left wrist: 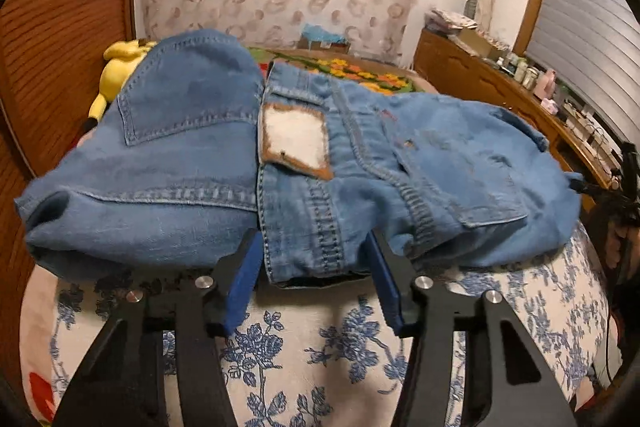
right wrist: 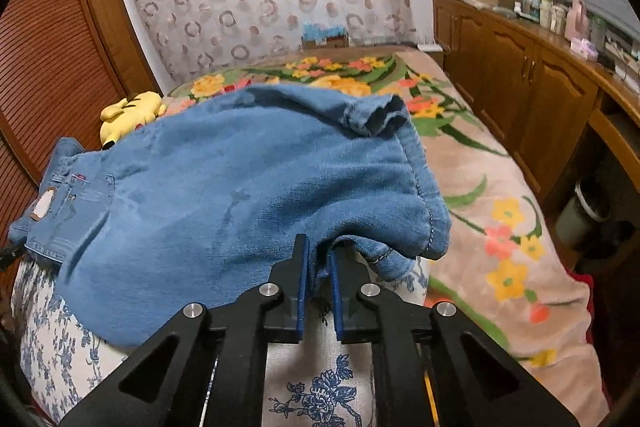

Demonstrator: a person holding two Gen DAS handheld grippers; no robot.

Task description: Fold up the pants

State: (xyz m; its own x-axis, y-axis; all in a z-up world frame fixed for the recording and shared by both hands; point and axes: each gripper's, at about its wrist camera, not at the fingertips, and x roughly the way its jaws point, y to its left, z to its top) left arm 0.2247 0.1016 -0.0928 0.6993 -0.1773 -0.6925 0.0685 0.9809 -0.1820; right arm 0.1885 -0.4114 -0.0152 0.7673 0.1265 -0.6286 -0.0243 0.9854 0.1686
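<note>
- The blue denim pants (left wrist: 192,163) lie folded in a bundle on a cushion with a blue flower print (left wrist: 320,347), which sits at the near end of a bed covered by a flowered blanket (right wrist: 500,187).
- In the left wrist view the waistband faces the camera — a pale patch label (left wrist: 294,141) with a brown edge sits near its middle, and a back pocket (left wrist: 188,95) shows on the left.
- The left tool (left wrist: 316,267) stands partly open, its blue fingers (left wrist: 244,279) on either side of the waistband's lower edge; whether the pads press on the cloth cannot be told.
- The right tool (right wrist: 320,263) is nearly closed — its two blue pads pinch a fold of denim at the near edge of the bundle, beside the leg hems (right wrist: 424,227).
- A yellow plush toy (right wrist: 132,113) lies on the bed just behind the pants, to the left.
- A wooden cabinet (right wrist: 520,75) runs along the right side of the bed, with small bottles and boxes on top.
</note>
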